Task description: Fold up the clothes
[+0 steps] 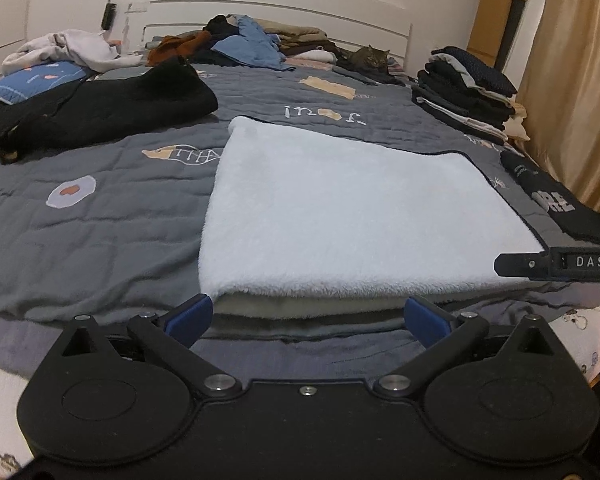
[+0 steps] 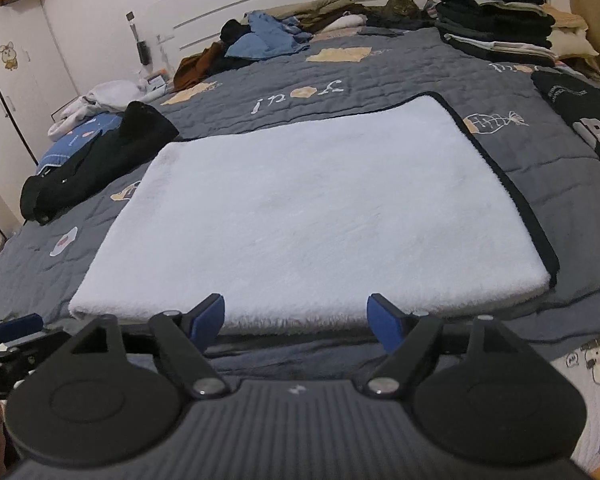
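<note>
A white fleecy garment (image 1: 340, 216) with a dark trim lies folded flat in a rectangle on the grey quilted bed; it also shows in the right wrist view (image 2: 300, 208). My left gripper (image 1: 306, 316) is open and empty, its blue pads at the garment's near edge. My right gripper (image 2: 296, 318) is open and empty, also at the near edge. The right gripper shows at the right edge of the left wrist view (image 1: 500, 264). The left gripper shows at the left edge of the right wrist view (image 2: 16, 330).
A black garment (image 1: 100, 112) lies at the left. A pile of unfolded clothes (image 1: 240, 40) sits by the headboard, with a cat (image 1: 374, 60) beside it. A stack of folded clothes (image 1: 468, 88) stands at the right. A black printed shirt (image 1: 556, 196) lies near the right edge.
</note>
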